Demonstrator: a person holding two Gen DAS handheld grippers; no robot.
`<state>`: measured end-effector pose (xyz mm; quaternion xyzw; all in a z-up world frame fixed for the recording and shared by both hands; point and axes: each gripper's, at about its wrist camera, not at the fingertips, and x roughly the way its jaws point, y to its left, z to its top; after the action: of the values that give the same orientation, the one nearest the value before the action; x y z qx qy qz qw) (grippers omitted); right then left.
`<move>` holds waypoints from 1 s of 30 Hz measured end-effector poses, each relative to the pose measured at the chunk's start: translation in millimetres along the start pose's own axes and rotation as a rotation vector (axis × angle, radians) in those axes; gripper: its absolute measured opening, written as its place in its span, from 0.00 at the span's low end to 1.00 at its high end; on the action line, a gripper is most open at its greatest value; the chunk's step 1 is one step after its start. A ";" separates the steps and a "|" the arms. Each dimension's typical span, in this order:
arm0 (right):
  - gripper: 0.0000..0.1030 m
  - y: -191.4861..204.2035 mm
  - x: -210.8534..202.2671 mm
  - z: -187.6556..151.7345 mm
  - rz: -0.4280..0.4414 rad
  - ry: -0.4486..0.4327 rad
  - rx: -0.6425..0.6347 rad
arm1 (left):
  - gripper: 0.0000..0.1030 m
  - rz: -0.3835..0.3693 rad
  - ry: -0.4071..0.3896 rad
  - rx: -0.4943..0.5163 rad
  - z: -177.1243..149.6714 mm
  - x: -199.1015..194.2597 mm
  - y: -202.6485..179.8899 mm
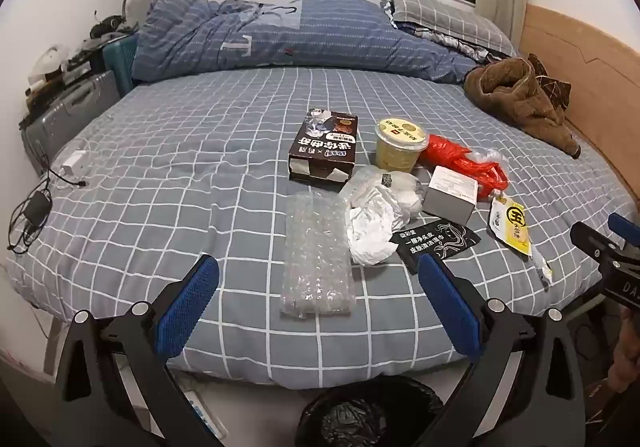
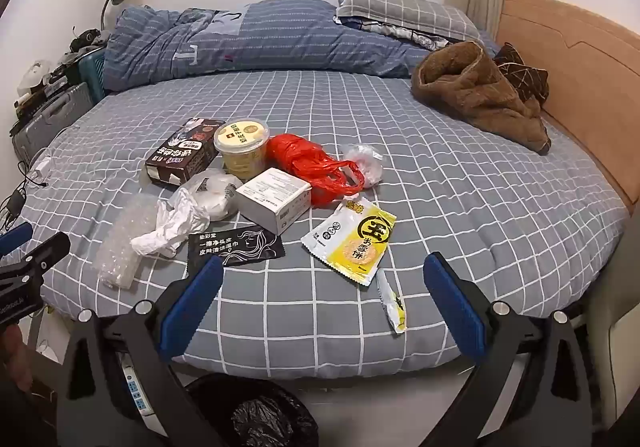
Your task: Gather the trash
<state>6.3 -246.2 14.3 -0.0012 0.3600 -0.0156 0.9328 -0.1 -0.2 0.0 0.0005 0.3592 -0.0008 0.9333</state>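
Bedroom w/ a bed (image 1: 200, 175) in grey sheet, white grid lines, soft and a bit rumpled; blue striped duvet (image 1: 256, 35) bunched along the far side, checked pillow (image 1: 444, 17) under the window, wood headboard (image 1: 580, 59) on the right. Brown fleece garment (image 2: 476, 95) lies crumpled near the headboard. Below the bed edge, a round bin w/ black liner (image 1: 368, 413). Trash sits mid-bed in a loose cluster: clear bubble wrap (image 1: 316, 259), long rectangle, nearest the left side; dark cardboard snack box (image 1: 324, 145), one end torn open; red plastic bag (image 2: 316, 165), knotted and wrinkly; yellow round tub (image 2: 242, 151) w/ lid, upright betw box and bag; crumpled white wrapper (image 1: 372, 223); small white carton (image 2: 276, 199); yellow-white rice cracker packet (image 2: 352, 243), flat; black wipe sachet (image 2: 236, 247), flat; torn packet strip (image 2: 394, 307) closest to the edge. Left gripper (image 1: 318, 307) jaws wide apart, nothing betw the blue textured pads, hovering over the bed edge by the bubble wrap. Right gripper (image 2: 324, 307) likewise spread, holding nothing, near the cracker packet.
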 end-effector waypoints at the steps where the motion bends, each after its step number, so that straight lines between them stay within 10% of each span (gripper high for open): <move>1: 0.93 0.1 -0.6 0.2 0.000 -0.001 0.002 | 0.95 0.001 0.003 -0.002 0.0 0.2 0.2; 30: 0.93 -5.0 -2.0 -0.1 0.011 -0.015 0.033 | 0.94 -0.012 0.039 -0.010 5.5 7.8 -3.0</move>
<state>4.6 -251.2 15.7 0.0160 0.3529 -0.0165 0.9354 9.3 -3.2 -1.2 -0.0063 0.3773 -0.0048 0.9260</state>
